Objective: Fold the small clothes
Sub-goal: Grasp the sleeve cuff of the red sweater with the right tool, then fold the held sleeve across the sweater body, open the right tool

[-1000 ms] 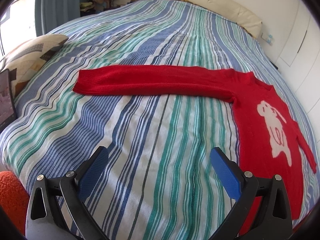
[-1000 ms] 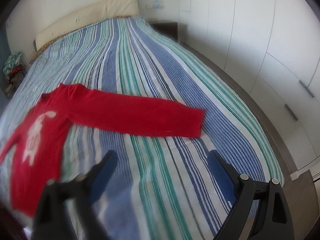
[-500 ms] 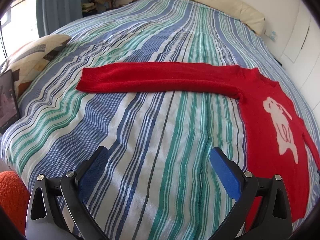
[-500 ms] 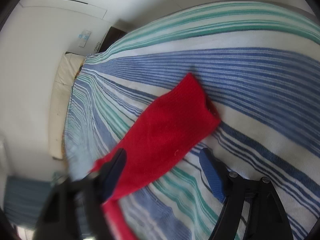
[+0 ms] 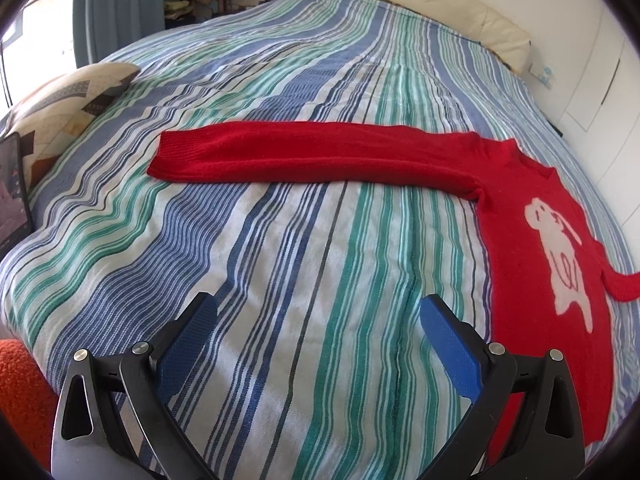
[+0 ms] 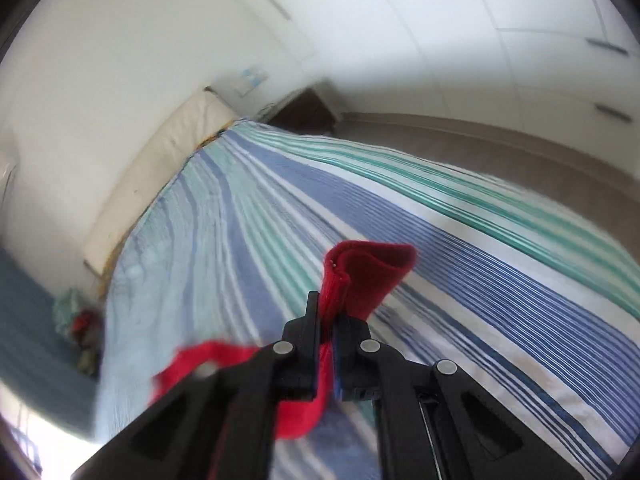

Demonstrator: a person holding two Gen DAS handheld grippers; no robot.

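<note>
A small red sweater (image 5: 528, 216) with a white animal on its front lies flat on the striped bed. Its one sleeve (image 5: 304, 156) stretches out to the left across the cover. My left gripper (image 5: 318, 328) hovers open above the bare cover in front of that sleeve, with nothing between its blue pads. In the right wrist view my right gripper (image 6: 329, 320) is shut on the cuff (image 6: 368, 272) of the other red sleeve. That cuff is lifted off the bed and folds over above the fingertips, while the rest of the sleeve (image 6: 208, 360) trails down to the left.
The blue, green and white striped cover (image 5: 280, 260) spans the whole bed. A patterned pillow (image 5: 60, 116) and a dark tablet screen (image 5: 12, 192) sit at the left edge. A cream headboard (image 5: 420, 4) and white wardrobe doors (image 6: 520, 40) line the far sides.
My right gripper came down over the right sleeve's cuff, shut on it and lifted it off the bed while rolling. The left gripper stayed where it was, open.
</note>
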